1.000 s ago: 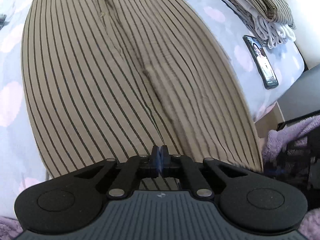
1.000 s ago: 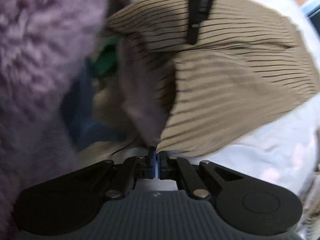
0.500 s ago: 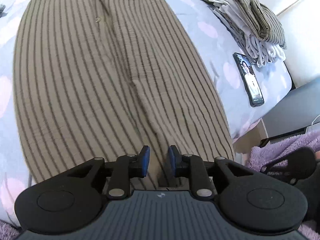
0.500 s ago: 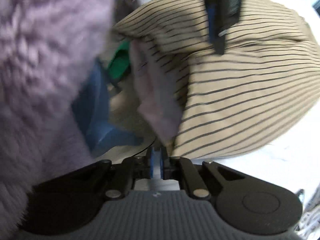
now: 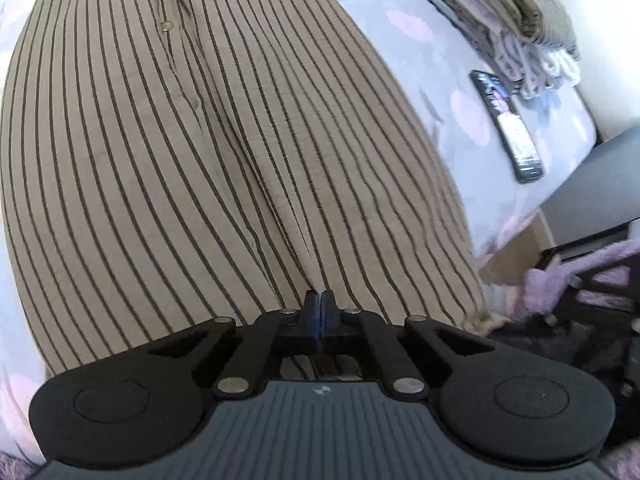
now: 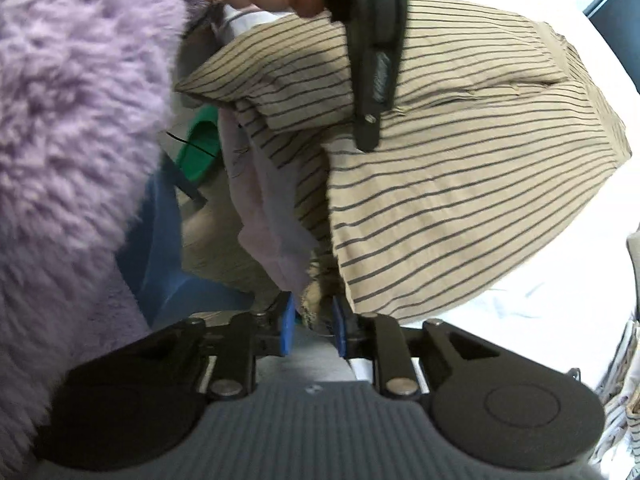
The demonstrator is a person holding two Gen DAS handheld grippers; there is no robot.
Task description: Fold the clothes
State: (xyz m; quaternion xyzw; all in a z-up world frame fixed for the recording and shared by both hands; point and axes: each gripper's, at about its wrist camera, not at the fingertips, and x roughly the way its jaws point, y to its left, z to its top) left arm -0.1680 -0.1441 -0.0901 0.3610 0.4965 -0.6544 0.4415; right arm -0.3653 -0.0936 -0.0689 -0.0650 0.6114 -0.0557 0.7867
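while half a second ago it gaped, the left gripper (image 5: pixel 321 307) now pinches the striped shirt (image 5: pixel 224 152) hem at 6 o'clock. the right gripper (image 6: pixel 313 326) has spread, releasing its corner, so i judge a regrip before folding.

One striped shirt (image 5: pixel 224 152), one phone (image 5: pixel 507 120) at two o'clock, one stack of folded clothes (image 5: pixel 504 16), two grippers (image 5: pixel 320 312) (image 6: pixel 312 324).

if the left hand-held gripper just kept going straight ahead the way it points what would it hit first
The striped shirt: the left hand-held gripper is shut at its near hem, and the fabric runs straight on ahead. The phone and the folded pile lie off to the right.
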